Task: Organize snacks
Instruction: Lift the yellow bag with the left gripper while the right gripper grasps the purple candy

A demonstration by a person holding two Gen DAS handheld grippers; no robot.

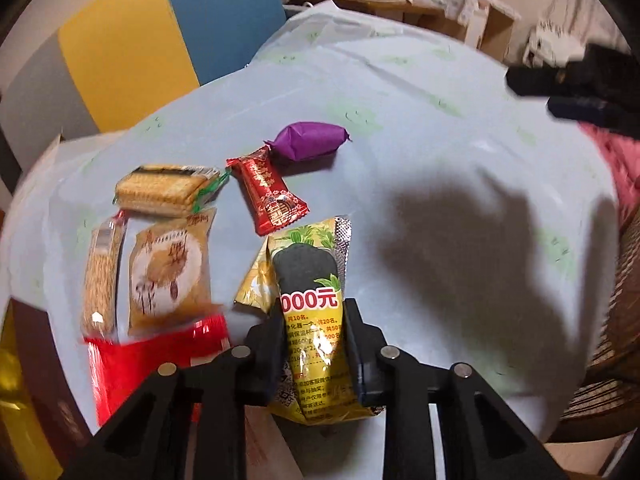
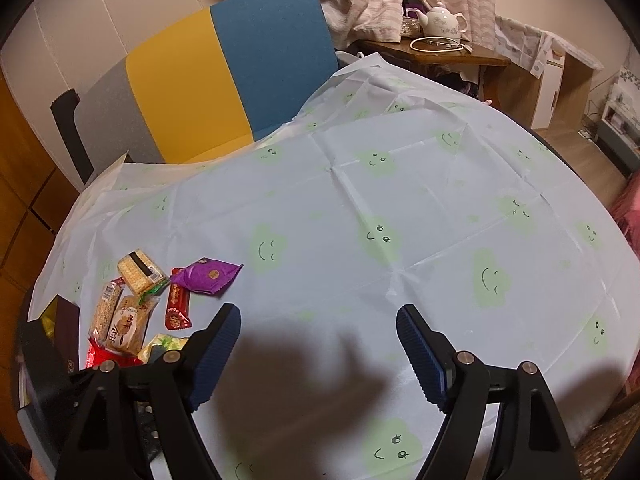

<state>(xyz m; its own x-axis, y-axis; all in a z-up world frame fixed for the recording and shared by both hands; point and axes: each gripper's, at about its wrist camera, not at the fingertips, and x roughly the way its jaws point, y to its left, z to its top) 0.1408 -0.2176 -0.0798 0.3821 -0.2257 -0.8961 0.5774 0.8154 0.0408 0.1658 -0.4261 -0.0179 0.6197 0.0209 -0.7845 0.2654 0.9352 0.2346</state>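
Left wrist view: my left gripper (image 1: 312,336), bottom centre, is clenched on a glossy yellow foil snack packet (image 1: 310,300) printed with a dark bar and green leaves. The pads pinch only its middle, so I judge the slippery wrapper could slide or twist free if I swing it. Its upper end lies just beside a red foil candy wrapper (image 1: 269,194); dragging the packet could knock that one. A purple twisted sweet (image 1: 308,141) lies above it. At left are a clear-wrapped cracker sandwich (image 1: 166,190), a narrow cracker stick pack (image 1: 102,276), a tan pastry sachet (image 1: 170,276) and a red shiny bag (image 1: 160,352), crowded together and somewhat blurred.

Right wrist view: my right gripper (image 2: 320,348) hangs released, blue ribbed pads (image 2: 218,344) wide apart and empty, over the pale blue tablecloth with green smiling clouds (image 2: 400,208). The snack cluster sits at lower left, partly hidden behind my left finger. A yellow-and-blue chair back (image 2: 232,76) stands at upper left, a white teapot (image 2: 442,22) at top right.
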